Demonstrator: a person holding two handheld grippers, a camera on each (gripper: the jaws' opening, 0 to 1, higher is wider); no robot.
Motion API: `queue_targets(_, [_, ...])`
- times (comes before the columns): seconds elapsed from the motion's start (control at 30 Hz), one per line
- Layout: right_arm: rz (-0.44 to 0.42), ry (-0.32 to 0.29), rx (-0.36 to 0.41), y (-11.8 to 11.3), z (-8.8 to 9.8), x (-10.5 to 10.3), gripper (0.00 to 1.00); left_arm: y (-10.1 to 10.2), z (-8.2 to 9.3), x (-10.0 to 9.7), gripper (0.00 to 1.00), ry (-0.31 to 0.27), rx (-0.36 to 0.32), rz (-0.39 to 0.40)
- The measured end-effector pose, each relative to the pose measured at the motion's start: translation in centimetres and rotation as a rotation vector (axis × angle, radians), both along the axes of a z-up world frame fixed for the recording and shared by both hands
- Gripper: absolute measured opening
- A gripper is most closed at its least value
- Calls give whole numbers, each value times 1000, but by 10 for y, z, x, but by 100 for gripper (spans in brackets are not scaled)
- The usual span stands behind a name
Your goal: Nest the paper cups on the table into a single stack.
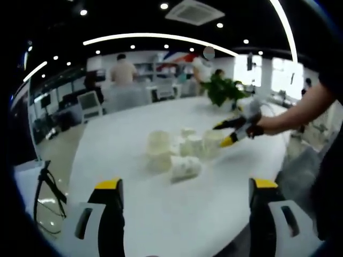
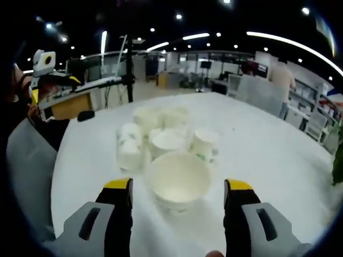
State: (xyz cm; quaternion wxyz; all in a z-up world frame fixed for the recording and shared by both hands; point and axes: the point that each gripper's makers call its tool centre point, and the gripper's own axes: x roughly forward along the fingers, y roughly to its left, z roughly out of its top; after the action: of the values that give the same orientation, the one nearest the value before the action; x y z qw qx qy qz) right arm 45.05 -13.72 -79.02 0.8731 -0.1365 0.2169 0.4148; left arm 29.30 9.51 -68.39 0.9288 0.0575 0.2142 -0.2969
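White paper cups (image 2: 161, 140) clustered mid-table (image 2: 268, 155), one lying on its side (image 2: 130, 147). Right gripper (image 2: 178, 201) spread around an upright cup (image 2: 178, 180). Left gripper (image 1: 185, 199) spread, holding nothing.

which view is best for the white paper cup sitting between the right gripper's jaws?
Right gripper view: the white paper cup sits close, upright, its open mouth plain between the open jaws of the right gripper. In the left gripper view it is small and blurred, with the right gripper alongside.

Motion blur smears the paper cups (image 1: 182, 152); the plant (image 2: 337, 155) is cut off at the edge
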Motion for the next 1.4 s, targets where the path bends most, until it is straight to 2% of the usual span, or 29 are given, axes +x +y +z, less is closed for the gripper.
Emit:
queue_targets(0.3, [29,0,-24,8,-8,6,56,5,-1,-2,95,2,1,14])
queue_targets(0.43, [41,-1,-30,6,-5,5,49,6,-3,-4,95,8,1,18])
queue_targets(0.9, [32,-4,-9,-11,2,-2,45,7,-2,-5,95,-6,-9,33])
queue_targets(1.03, [22,-9,17,-12,9,-12,44,6,0,-6,95,-15,-12,31])
queue_targets(1.1, [19,-17,38,-11,16,-19,43,6,1,-6,95,-18,-13,29])
queue_targets(1.17, [31,-39,71,-6,35,-32,43,6,2,-6,94,-20,-14,27])
queue_targets(1.2, [33,-49,85,-6,35,-35,43,6,2,-6,94,-21,-14,27])
queue_targets(1.3, [64,-68,126,4,49,-53,43,5,5,-6,94,-31,-21,30])
queue_targets(1.4, [106,-77,132,12,55,-70,43,2,6,-8,94,-36,-17,23])
